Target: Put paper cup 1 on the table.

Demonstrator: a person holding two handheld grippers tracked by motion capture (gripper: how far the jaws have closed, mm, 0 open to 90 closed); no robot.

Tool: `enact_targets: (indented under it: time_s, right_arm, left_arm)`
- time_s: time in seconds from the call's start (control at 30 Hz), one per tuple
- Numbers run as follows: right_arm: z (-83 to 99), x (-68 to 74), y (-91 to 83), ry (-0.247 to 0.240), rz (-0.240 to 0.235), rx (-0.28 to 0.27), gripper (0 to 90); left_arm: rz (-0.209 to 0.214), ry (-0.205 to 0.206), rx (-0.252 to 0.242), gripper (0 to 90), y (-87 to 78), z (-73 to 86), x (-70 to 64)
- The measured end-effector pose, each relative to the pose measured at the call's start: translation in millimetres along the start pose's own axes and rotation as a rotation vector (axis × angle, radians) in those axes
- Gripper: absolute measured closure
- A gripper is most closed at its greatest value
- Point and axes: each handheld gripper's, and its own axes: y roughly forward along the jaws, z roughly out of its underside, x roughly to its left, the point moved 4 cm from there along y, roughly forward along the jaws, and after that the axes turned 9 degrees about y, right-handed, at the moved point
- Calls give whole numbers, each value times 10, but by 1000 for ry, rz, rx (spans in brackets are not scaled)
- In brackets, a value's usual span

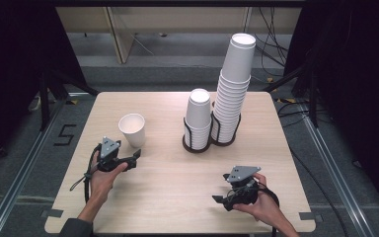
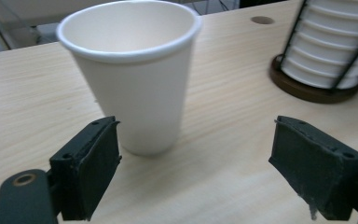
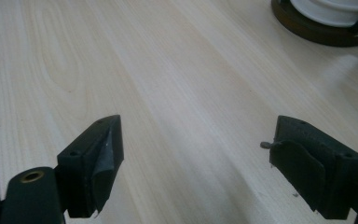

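- The single paper cup (image 1: 132,129) is standing upright on the desk (image 1: 177,192), left of the two cup stacks in their holder (image 1: 197,144).
- The left claw (image 1: 137,156) is hovering just beside the cup, its jaws spread wide and holding nothing.
- The right claw (image 1: 219,200) is resting low over bare desk, also wide open and empty, well apart from the cup.

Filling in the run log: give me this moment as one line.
left gripper: open, facing single paper cup, no contact | right gripper: open, over bare table | cup stacks: in holders
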Motion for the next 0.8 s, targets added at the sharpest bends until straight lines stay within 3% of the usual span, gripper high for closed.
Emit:
enact_targets:
  time_s: [0.07, 0.43, 0.5, 0.6, 0.63, 0.7, 0.8]
  right_arm:
    - [5, 1, -15, 25, 4, 7, 178]
    - [-1, -43, -6, 14, 18, -9, 178]
    - [2, -32, -12, 34, 18, -5, 178]
    - [9, -47, -13, 44, 28, -12, 178]
    - [17, -36, -19, 67, 28, -3, 178]
    - [13, -70, -11, 40, 27, -13, 177]
    - [23, -85, -17, 54, 33, -11, 176]
  left_arm:
    - [12, 4, -3, 146, -78, -2, -81]
    - [93, -3, -16, 146, -310, 112, -494]
    - [114, -3, -15, 146, -333, 140, -544]
    - [114, 6, -15, 146, -366, 178, -597]
    - [115, 9, -14, 146, -374, 187, -608]
    - [121, 13, -11, 146, -394, 222, -650]
    - [118, 33, 2, 146, -419, 269, -710]
